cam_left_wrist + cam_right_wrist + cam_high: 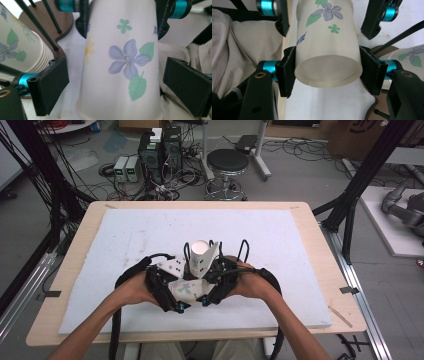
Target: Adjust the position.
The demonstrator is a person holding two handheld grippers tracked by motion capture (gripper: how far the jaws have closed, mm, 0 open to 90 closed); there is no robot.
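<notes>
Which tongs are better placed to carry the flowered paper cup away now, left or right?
Right. The right tongs already clamp the paper cup near its base on both sides. The left tongs stand open around it, pads apart from its wall.

White cup [120, 67]: violet flowers, green leaves, perhaps faint yellow bloom.

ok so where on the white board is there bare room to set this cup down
The white board lies bare along its far strip, its left part and its right part up to the wooden table edge. It is crowded at the near middle, where both tools, right tool and left tool, meet around the paper cup.
</notes>
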